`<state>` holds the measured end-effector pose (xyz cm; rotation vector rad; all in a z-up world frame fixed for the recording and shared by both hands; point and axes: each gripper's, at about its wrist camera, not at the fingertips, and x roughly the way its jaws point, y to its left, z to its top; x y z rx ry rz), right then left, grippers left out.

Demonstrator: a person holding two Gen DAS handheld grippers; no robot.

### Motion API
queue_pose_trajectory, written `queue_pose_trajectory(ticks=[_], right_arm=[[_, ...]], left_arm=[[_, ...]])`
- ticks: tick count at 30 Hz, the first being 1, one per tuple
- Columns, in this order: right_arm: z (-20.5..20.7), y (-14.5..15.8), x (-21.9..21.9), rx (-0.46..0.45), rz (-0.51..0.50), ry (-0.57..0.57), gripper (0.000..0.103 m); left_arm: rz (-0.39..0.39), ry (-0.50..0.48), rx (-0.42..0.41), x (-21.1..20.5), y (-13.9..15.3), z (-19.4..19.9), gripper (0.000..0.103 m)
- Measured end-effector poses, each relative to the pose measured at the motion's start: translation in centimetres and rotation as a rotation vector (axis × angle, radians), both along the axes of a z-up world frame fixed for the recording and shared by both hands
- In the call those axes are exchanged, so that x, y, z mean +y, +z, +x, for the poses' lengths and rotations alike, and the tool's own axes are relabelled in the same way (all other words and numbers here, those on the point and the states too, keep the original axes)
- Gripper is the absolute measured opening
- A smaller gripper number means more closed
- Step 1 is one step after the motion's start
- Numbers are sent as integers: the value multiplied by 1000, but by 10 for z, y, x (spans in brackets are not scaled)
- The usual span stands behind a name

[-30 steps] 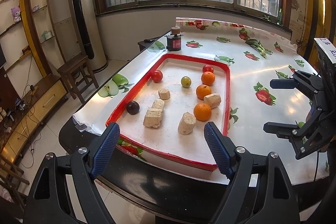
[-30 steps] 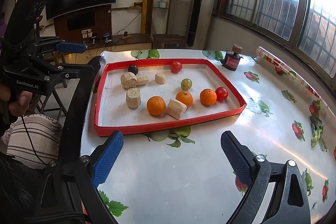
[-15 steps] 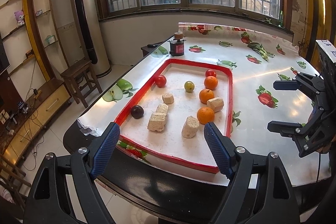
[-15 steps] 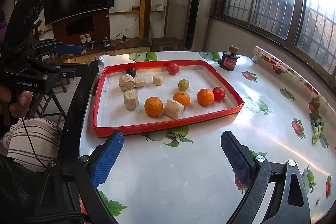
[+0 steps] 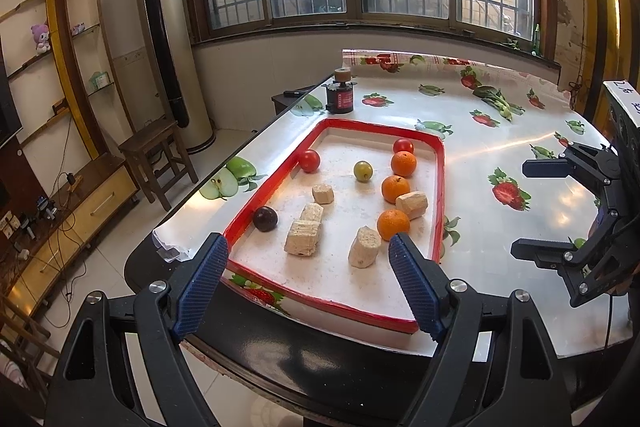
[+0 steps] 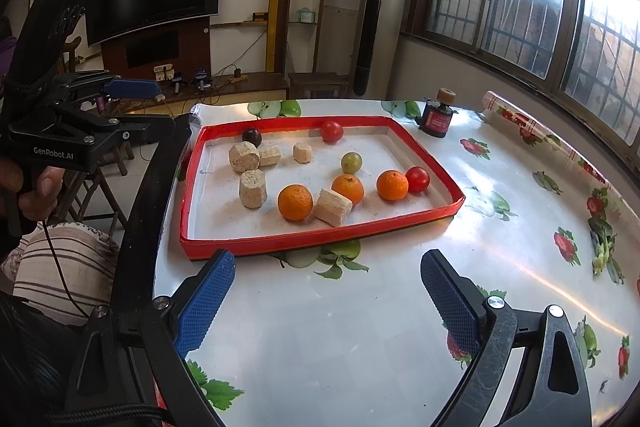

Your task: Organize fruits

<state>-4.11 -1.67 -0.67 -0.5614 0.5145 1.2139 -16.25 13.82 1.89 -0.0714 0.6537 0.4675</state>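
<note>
Left wrist view: left tongs [image 5: 308, 259] spread wide, holding nothing, hanging over the counter [image 5: 500, 227] edge just short of the red tray [image 5: 439, 195]. Right tongs [image 6: 326, 281] likewise spread and empty, over bare tablecloth short of the tray's long side.

All fruit sits in the tray. Nearest the left tongs: tan chunks [image 5: 303, 237], one orange [image 5: 393, 224] just past the right fingertip, dark plum [image 5: 265, 219] past the left one by the rim. Further out: two more oranges [image 5: 395, 188], green fruit [image 5: 363, 171], two red tomatoes [image 5: 309, 160] at the far end.

Judgement: oranges already roughly line one side, but the reds are split and chunks lie mixed among them, so this fits either mid-sort or a loose finish; can't tell which.

If a pick follows: straddle one fruit squarely, close gently since round ones roll, keep fingertips clear of the chunk [image 5: 412, 205] touching the oranges and of the tray rim.
</note>
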Motion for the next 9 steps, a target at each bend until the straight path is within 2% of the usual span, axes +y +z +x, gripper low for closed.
queue_pose_trajectory(ticks=[9], right_arm=[[-4, 3, -3, -5, 9, 4, 95]], left_arm=[[19, -12, -15, -7, 4, -1, 83]])
